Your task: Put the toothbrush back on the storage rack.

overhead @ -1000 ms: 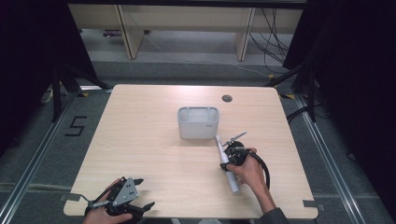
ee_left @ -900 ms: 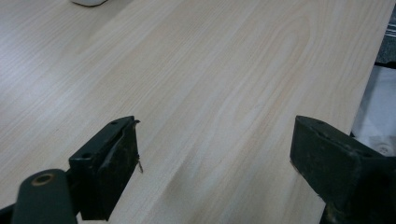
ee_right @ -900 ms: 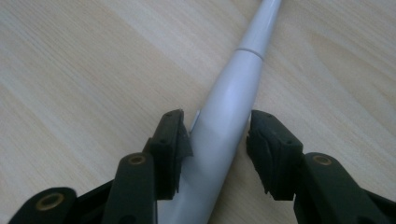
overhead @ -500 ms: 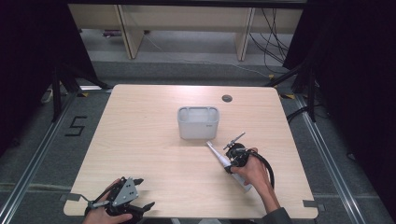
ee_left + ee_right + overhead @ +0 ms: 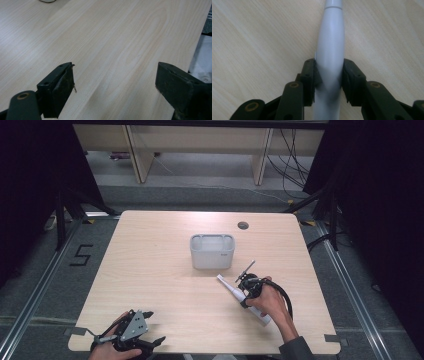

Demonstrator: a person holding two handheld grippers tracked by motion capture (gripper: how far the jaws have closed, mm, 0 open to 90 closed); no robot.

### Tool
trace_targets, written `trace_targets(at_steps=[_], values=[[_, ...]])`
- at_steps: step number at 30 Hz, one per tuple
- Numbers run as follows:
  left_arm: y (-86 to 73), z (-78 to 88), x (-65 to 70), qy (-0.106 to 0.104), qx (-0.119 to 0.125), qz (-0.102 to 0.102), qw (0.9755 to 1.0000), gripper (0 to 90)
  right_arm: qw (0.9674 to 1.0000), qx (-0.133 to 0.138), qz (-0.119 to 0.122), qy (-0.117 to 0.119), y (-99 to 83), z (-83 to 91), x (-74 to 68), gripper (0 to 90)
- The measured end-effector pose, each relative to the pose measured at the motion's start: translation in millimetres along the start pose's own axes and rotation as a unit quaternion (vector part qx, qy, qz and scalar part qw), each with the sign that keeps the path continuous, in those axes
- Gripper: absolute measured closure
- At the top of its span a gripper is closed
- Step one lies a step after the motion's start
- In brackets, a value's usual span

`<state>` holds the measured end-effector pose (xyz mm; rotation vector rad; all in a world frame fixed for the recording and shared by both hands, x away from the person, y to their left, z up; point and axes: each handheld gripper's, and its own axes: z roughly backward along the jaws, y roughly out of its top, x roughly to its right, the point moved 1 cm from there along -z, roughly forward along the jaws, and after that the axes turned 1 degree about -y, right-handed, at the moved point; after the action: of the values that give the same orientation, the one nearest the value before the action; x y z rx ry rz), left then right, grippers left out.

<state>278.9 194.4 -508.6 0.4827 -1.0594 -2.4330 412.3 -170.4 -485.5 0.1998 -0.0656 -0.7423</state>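
A white electric toothbrush (image 5: 230,288) lies slantwise at the right front of the wooden table (image 5: 150,270), its head toward the upper left. My right gripper (image 5: 244,295) is shut on its handle. In the right gripper view the two black pads press on both sides of the toothbrush (image 5: 329,42), right gripper (image 5: 329,75) low over the wood. My left gripper (image 5: 150,341) rests at the table's front left edge. In the left gripper view the left gripper (image 5: 115,75) stands open with bare wood between its jaws.
A white rectangular bin (image 5: 212,237) stands upright in the middle of the table, just beyond the toothbrush head. A small dark cable hole (image 5: 243,225) sits at the back right. Shelving and cables lie on the floor behind the table.
The toothbrush head has swung to the left, from pointing straight away to slanting up-left, with the right gripper around its handle. The left gripper has not moved.
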Motion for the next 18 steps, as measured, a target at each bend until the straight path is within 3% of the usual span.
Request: trace_targets(at_steps=[6, 9, 11, 12, 13, 14, 18], values=[[0.0, -0.3, 0.1, 0.002, 0.000, -0.001, 1.0000, 14.8, 0.9999, -0.017, 0.001, -0.001, 1.4, 0.1, -1.3, 65.7], [-0.4, -1.3, 0.6, 0.003, 0.008, 0.001, 1.0000, 14.8, 0.9994, -0.029, 0.009, -0.015, 2.6, -0.3, -3.3, 65.9], [0.1, -0.3, 0.1, 0.002, 0.000, -0.001, 1.0000, 14.8, 0.9994, -0.029, 0.011, -0.015, 2.6, -1.1, -3.8, 65.9], [0.0, -0.9, 0.4, 0.008, 0.002, -0.002, 1.0000, 14.8, 0.9993, -0.025, 0.026, -0.015, 2.2, -1.9, -1.4, 66.0], [-0.2, -1.3, 0.6, 0.005, 0.007, -0.001, 1.0000, 14.8, 0.9992, -0.031, 0.015, -0.020, 3.4, -1.3, -4.5, 66.1], [0.0, -0.5, 0.4, -0.001, 0.002, 0.000, 1.0000, 14.8, 0.9990, -0.031, 0.025, -0.021, 3.6, -1.5, -4.0, 66.1], [0.0, -0.3, 0.0, 0.003, 0.000, 0.000, 1.0000, 14.8, 0.9988, -0.032, 0.026, -0.024, 3.3, -0.9, -6.2, 66.3]])
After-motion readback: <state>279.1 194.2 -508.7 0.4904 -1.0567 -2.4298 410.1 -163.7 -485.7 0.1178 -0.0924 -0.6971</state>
